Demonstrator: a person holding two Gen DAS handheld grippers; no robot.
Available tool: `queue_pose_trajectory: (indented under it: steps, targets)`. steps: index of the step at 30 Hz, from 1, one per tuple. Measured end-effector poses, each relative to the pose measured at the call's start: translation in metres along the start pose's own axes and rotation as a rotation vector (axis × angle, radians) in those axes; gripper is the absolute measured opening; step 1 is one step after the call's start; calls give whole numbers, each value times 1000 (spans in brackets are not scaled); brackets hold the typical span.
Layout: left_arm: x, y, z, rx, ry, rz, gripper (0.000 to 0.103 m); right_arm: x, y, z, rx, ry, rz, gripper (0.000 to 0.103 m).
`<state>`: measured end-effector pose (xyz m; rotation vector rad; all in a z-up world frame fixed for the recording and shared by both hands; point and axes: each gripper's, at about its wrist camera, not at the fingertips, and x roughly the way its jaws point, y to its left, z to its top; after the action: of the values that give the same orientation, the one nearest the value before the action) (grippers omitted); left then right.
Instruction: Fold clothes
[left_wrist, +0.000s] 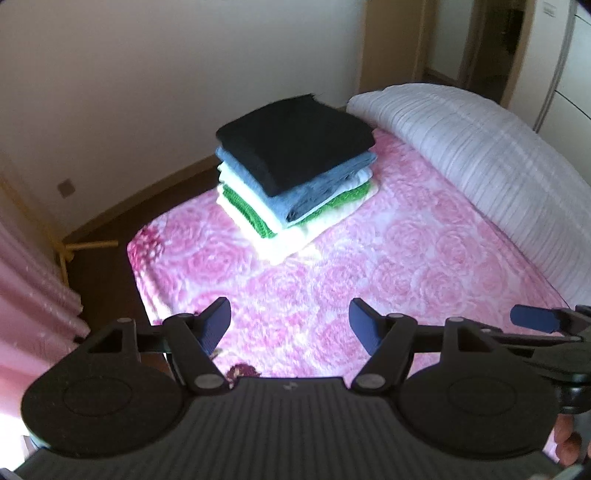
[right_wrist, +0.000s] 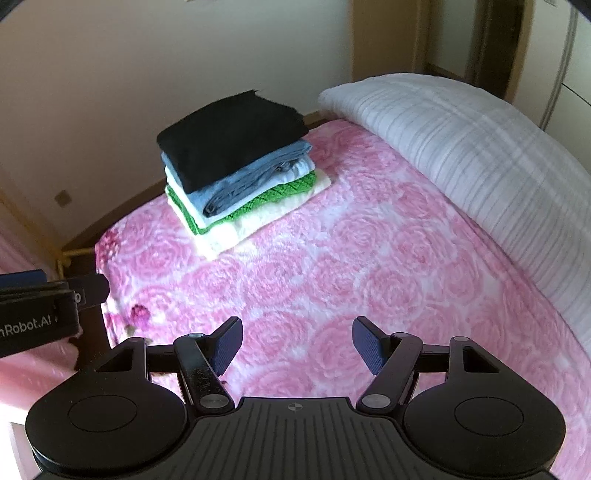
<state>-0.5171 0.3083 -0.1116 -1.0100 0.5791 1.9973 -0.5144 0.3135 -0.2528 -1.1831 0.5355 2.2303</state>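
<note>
Fingers on both grippers are spread wide with nothing between them: left gripper (left_wrist: 290, 325) and right gripper (right_wrist: 297, 345) both hang over bare pink rose-print bedspread (left_wrist: 332, 280), pointing down at an angle toward the bed.

Near the fingers there's no loose garment at all. The task's clothes are further back: a stack of folded clothes (left_wrist: 295, 166) sitting on the bedspread toward the far left corner of the bed, black piece on top, then blue, white, green knit and a cream one at the bottom. My read is the folding is basically done, or the next piece is somewhere off camera, so the step in hand is finding what's left.

If the stack needs a tidy, I'd come in low from both sides and square the edges gently, because the black top layer sits a bit skewed and a one-sided shove would probably slide it off.

Behind and right of the stack lies a white ribbed quilt (right_wrist: 461, 158) rolled along the bed's far side.

View differences: the left wrist view shows the dark floor and a pink curtain (left_wrist: 26, 280) by the bed's corner, plus the right gripper's blue fingertip poking in at the right edge. The right wrist view instead catches the left gripper's body with lettering at its left edge, and more of the quilt.
</note>
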Motion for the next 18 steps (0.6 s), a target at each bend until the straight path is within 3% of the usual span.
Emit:
queue_pose_trajectory:
  steps: [18]
  targets:
    - [64,-6,39,-78,68,40,68,70,-7,55,-116,63,28,69]
